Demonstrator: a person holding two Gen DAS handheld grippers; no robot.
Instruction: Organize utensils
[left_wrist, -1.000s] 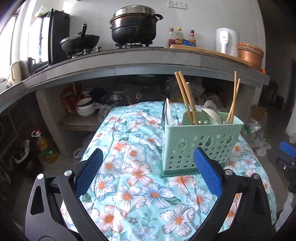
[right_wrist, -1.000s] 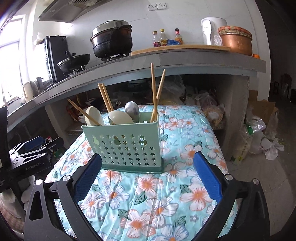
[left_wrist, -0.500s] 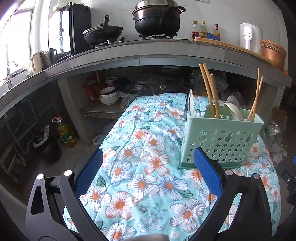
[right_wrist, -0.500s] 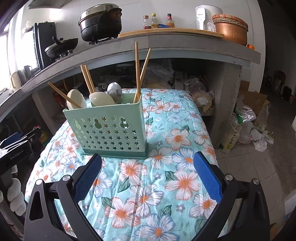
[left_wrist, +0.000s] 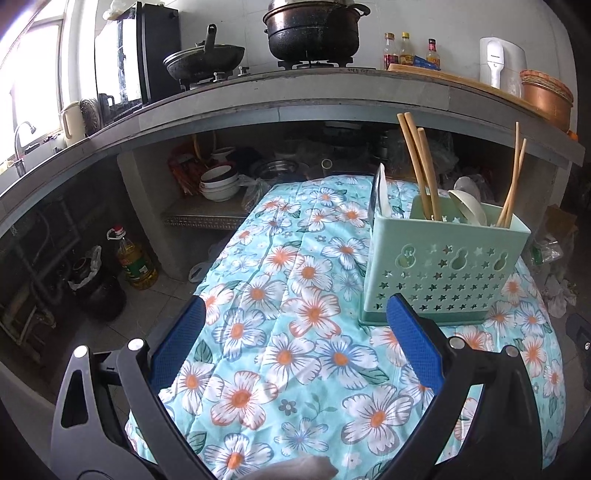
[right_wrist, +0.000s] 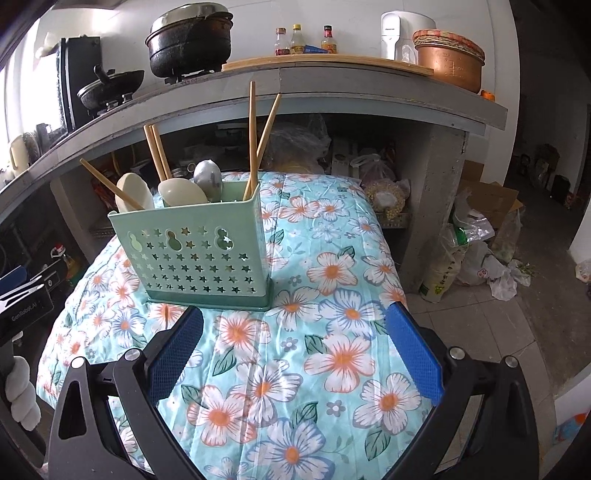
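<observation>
Looking along my left tongs (left_wrist: 295, 325), I saw them spread wide and empty above the flowered cloth (left_wrist: 280, 295) that covered the surface. The green caddy (left_wrist: 443, 266) stood upright on the cloth, ahead and to the right, just past the right blue pad (left_wrist: 413, 347). Chopsticks (left_wrist: 417, 166) leaned out of its left part, another pair (left_wrist: 511, 184) out of its right end, and a pale spoon (left_wrist: 467, 208) rested between them. A flat utensil (left_wrist: 380, 192) stuck up at the caddy's left end; I could not tell what it was. Behind ran a concrete counter (left_wrist: 295, 107) with a black pot (left_wrist: 314, 29) and a wok (left_wrist: 203, 62) on top.

Through my right tongs (right_wrist: 293, 328), also released and holding nothing, the caddy (right_wrist: 192, 251) sat ahead and to the left, near the left pad (right_wrist: 173, 358). Two tall chopsticks (right_wrist: 255, 140) rose at its right end, more chopsticks (right_wrist: 157, 151) further left, and three spoons (right_wrist: 181, 192) showed their bowls above the rim. At the left edge I saw the left tongs' body (right_wrist: 26, 299) and a white-gloved hand (right_wrist: 22, 395).
</observation>
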